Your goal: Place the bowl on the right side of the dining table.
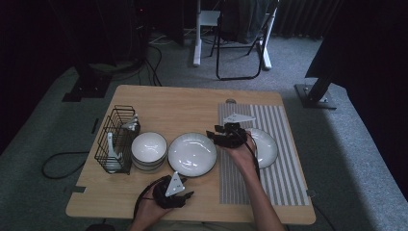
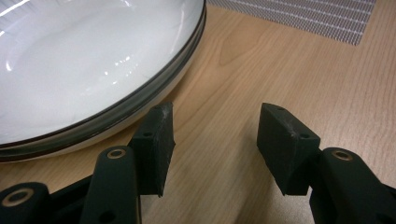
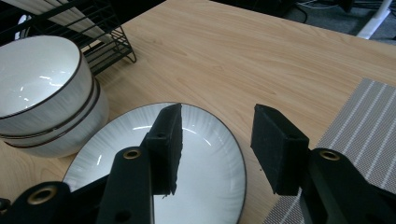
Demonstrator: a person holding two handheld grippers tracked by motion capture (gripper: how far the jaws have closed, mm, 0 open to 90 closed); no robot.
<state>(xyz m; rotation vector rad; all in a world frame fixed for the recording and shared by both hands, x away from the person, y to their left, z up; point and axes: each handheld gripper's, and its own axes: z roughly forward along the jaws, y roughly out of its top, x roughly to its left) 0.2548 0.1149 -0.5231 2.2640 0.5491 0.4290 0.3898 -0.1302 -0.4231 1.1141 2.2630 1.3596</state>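
A white plate with a dark rim [image 1: 192, 154] lies mid-table on the wood. My left gripper [image 1: 179, 192] sits by the table's near edge, just below that plate. In the left gripper view its jaws [image 2: 215, 140] stand open over bare wood, with the plate's rim [image 2: 140, 98] just left of them. My right gripper [image 1: 216, 135] hovers at the plate's right side, between it and a second white plate [image 1: 267, 147] on the striped placemat [image 1: 284, 178]. In the right gripper view its jaws [image 3: 217, 144] are open above the plate [image 3: 212, 182], with nothing between them.
Two stacked white bowls [image 1: 149, 150] stand left of the plate, also seen in the right gripper view as bowls [image 3: 42, 93]. A black wire rack [image 1: 115, 139] holding white spoons stands at the table's left edge. A chair [image 1: 240, 38] stands on the carpet beyond the table.
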